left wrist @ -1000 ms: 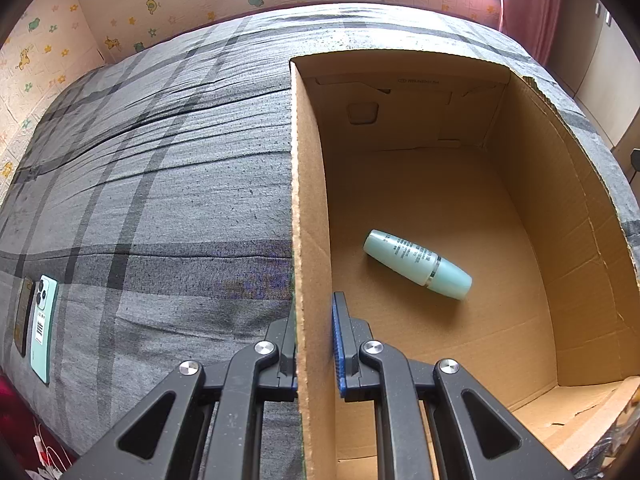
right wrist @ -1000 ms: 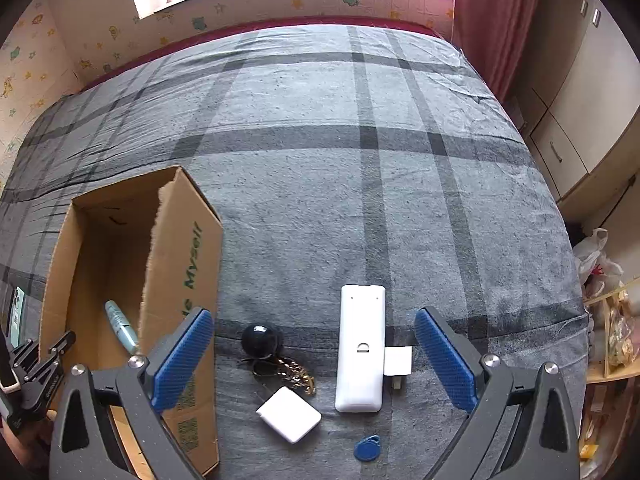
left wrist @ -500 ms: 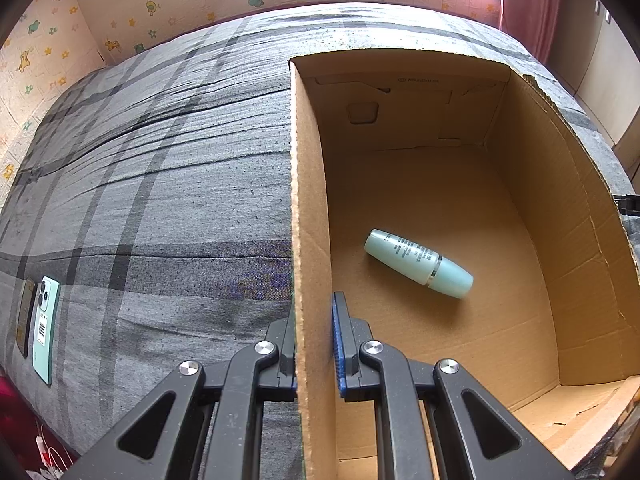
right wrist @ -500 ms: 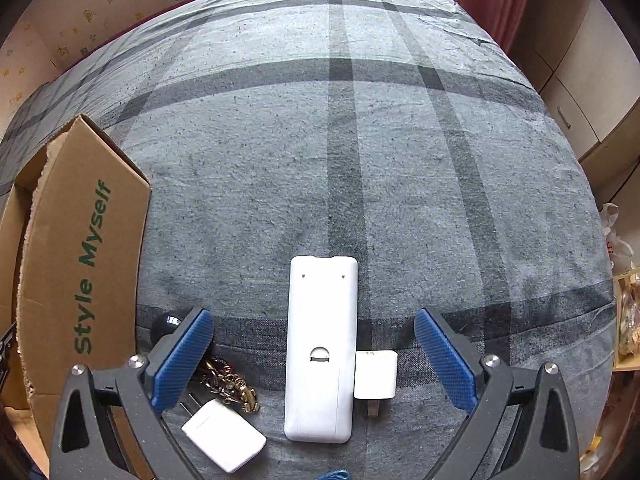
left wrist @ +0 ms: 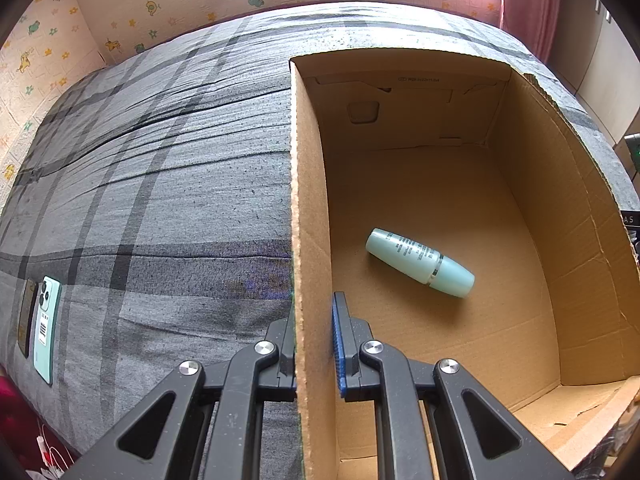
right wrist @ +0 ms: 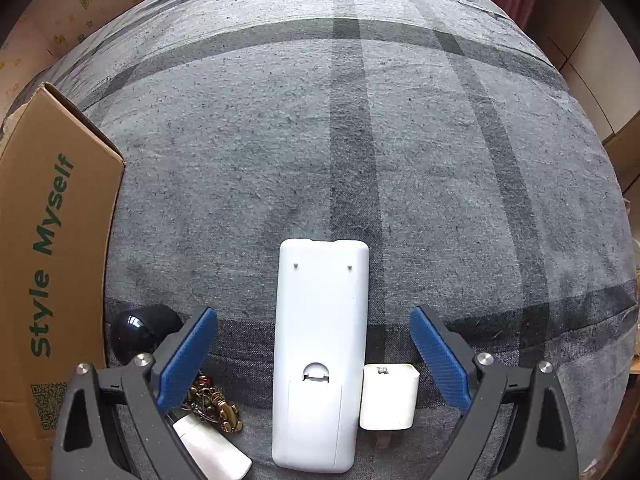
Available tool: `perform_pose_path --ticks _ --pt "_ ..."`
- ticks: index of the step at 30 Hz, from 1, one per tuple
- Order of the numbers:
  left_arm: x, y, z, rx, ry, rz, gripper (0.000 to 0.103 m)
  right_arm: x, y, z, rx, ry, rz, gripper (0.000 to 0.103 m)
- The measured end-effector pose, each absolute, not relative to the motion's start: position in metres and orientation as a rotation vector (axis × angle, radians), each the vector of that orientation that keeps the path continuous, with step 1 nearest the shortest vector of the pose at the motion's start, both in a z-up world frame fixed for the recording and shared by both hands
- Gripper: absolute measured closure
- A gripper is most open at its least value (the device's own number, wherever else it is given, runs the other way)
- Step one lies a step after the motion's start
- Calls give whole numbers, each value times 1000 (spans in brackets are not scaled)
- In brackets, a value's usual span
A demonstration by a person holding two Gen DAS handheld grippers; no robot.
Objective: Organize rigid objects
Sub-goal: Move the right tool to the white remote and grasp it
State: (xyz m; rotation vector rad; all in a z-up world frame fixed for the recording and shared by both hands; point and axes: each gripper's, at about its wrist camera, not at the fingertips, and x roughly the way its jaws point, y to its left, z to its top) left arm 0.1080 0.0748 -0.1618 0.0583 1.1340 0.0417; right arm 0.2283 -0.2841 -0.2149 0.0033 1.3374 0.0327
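In the left wrist view my left gripper [left wrist: 314, 336] is shut on the left wall of the cardboard box [left wrist: 308, 208], one pad on each side of it. A pale green bottle [left wrist: 420, 262] lies on the box floor. In the right wrist view my right gripper [right wrist: 314, 356] hangs low over a white remote [right wrist: 320, 360] lying back-up on the grey plaid bed. The remote sits between the blue pads, which do not touch it; the jaws are closing. A white plug adapter [right wrist: 388, 398] rests against the remote's right side, also between the pads.
Left of the remote lie a black ball [right wrist: 140, 330], a brass keychain [right wrist: 216, 404] and a small white block [right wrist: 212, 448]. The box's outer wall [right wrist: 52, 248] stands at the left. Two phones [left wrist: 40, 324] lie near the bed's left edge.
The right gripper has dropped toward the remote, which now looks much larger between the pads, and the pads have drawn slightly closer. The left gripper and the box have not moved.
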Motion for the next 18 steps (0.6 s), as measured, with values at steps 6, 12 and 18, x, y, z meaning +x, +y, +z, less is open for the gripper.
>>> perform_pose_path --ticks 6,12,18 --pt "108 75 -162 55 1135 42 90 228 -285 -229 -13 1357 18 15" --pt "109 74 -162 61 1136 43 89 224 -280 -225 -26 1340 7 53" --pt "109 75 -162 60 1135 44 89 221 -287 -215 48 1332 -1 54"
